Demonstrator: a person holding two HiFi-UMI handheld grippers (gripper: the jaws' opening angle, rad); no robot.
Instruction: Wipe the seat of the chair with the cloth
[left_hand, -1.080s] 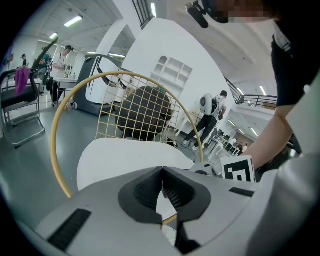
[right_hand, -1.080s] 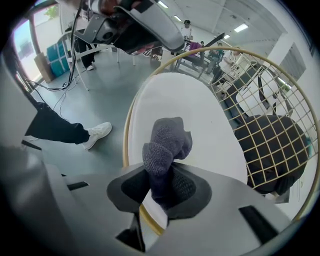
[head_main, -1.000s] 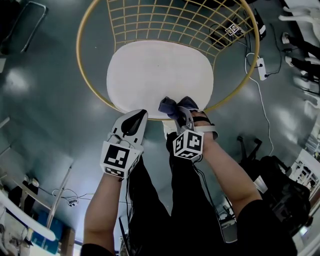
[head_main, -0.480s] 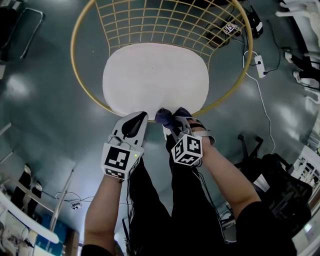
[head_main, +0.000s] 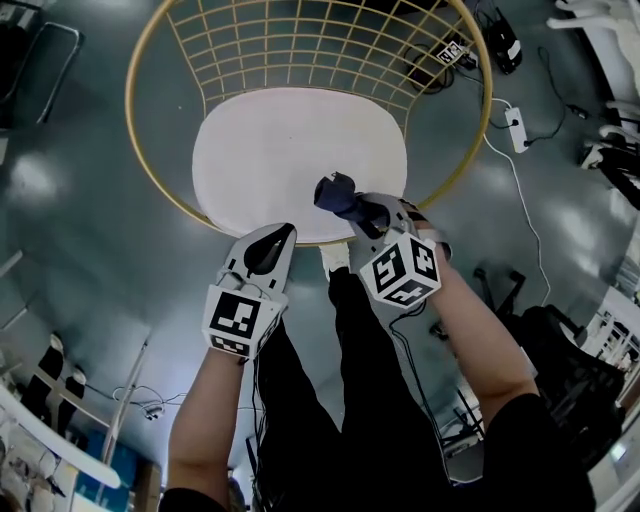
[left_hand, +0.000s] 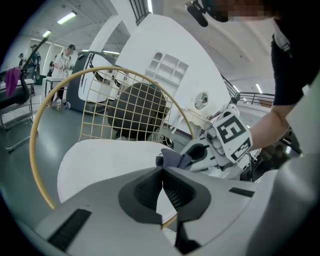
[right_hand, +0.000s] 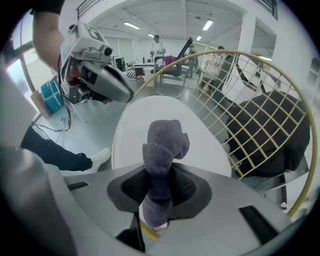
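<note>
A round chair with a white seat (head_main: 290, 155) and a gold wire back (head_main: 300, 45) stands below me. My right gripper (head_main: 352, 205) is shut on a dark grey-blue cloth (head_main: 336, 192), (right_hand: 162, 145), which bunches up over the seat's (right_hand: 165, 125) front right edge; whether it touches the seat is unclear. My left gripper (head_main: 272, 240) hovers at the seat's front rim, jaws shut with nothing between them. In the left gripper view the cloth (left_hand: 172, 159) and the right gripper (left_hand: 190, 156) show just beyond my jaws, over the seat (left_hand: 100, 160).
Grey floor surrounds the chair. A power strip (head_main: 522, 135) with white cables lies to the right, dark cables and a box (head_main: 450, 55) behind the chair. A dark bag (head_main: 575, 375) sits at lower right. My legs stand just before the seat.
The right gripper has lifted and moved forward with the cloth, from the seat's front rim to over the seat's right side. The left gripper has stayed put.
</note>
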